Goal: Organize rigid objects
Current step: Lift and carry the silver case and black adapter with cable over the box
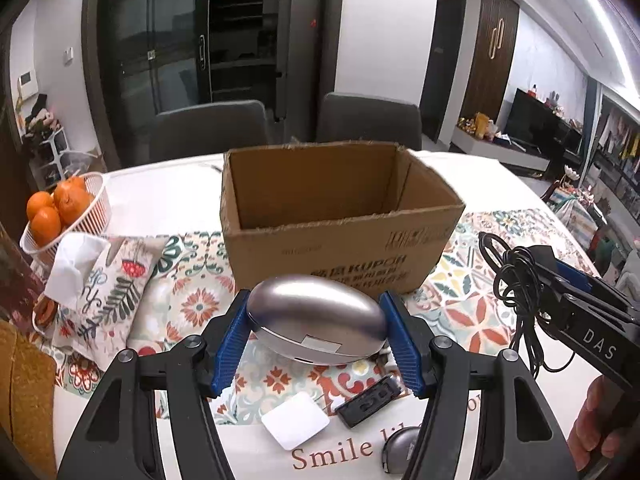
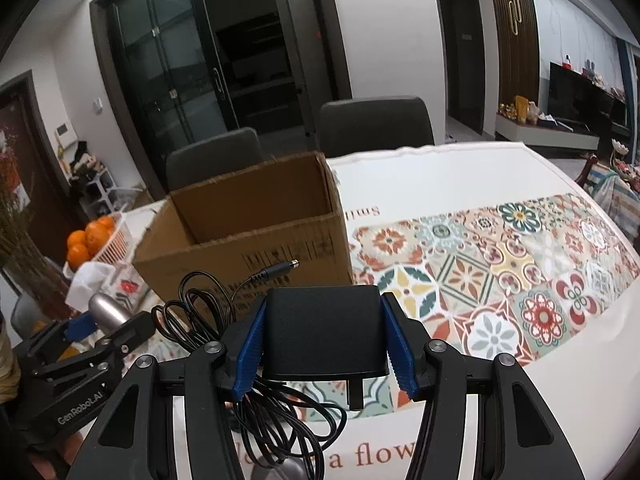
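My left gripper [image 1: 316,320] is shut on a silver oval case [image 1: 316,320] and holds it above the table, just in front of the open cardboard box [image 1: 340,248]. My right gripper [image 2: 324,336] is shut on a black power adapter [image 2: 324,332], whose tangled black cable [image 2: 200,316] hangs off to the left. The box also shows in the right wrist view [image 2: 248,248], ahead and to the left. The right gripper with its cable [image 1: 516,280] shows at the right of the left wrist view. The left gripper with the case [image 2: 108,310] shows at the left of the right wrist view.
On the patterned tablecloth below the left gripper lie a white square pad [image 1: 296,420], a small black device [image 1: 368,400] and another silver object [image 1: 400,452]. A white basket of oranges [image 1: 60,212] and a tissue pouch [image 1: 104,284] stand at the left. Two chairs [image 1: 368,120] stand behind the table.
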Motion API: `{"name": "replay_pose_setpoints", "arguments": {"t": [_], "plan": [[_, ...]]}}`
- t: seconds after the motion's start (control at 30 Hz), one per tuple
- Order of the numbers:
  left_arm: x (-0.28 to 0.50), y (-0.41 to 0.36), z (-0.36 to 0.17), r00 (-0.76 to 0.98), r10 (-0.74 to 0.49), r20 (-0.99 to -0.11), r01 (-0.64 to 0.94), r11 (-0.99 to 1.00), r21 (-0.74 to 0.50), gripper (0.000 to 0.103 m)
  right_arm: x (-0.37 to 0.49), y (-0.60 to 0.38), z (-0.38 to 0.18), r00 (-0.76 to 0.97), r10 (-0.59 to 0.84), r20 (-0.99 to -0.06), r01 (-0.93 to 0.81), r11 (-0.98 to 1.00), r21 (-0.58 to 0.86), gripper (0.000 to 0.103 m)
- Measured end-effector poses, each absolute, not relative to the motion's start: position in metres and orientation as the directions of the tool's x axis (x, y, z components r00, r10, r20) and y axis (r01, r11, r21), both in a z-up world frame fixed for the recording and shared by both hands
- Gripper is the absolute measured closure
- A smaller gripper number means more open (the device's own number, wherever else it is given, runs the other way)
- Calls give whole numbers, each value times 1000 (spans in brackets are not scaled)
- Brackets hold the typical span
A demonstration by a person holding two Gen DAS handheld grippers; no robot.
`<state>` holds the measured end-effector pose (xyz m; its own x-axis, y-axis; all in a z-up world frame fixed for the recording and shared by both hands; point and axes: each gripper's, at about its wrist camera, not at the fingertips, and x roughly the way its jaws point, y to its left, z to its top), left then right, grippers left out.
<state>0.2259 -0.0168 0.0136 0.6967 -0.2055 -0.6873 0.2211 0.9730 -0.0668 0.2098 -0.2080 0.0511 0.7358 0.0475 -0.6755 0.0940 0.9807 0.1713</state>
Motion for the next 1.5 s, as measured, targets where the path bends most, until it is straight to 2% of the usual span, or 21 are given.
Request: {"name": "replay_pose_setpoints", "arguments": {"t": [0.57, 1.1, 1.5], "plan": [[250, -24, 58, 744, -228, -627, 260, 965, -42, 39, 225, -206, 91, 806, 91, -584, 40, 977, 208, 48], [294, -22, 61, 726, -234, -646, 248, 966, -71, 39, 268, -198, 99, 814, 105, -571, 10, 981, 194, 48], [334, -18, 57, 701, -219, -678, 232, 970, -73, 39, 317, -194, 88, 777, 168, -606, -33, 973, 227, 48]]}}
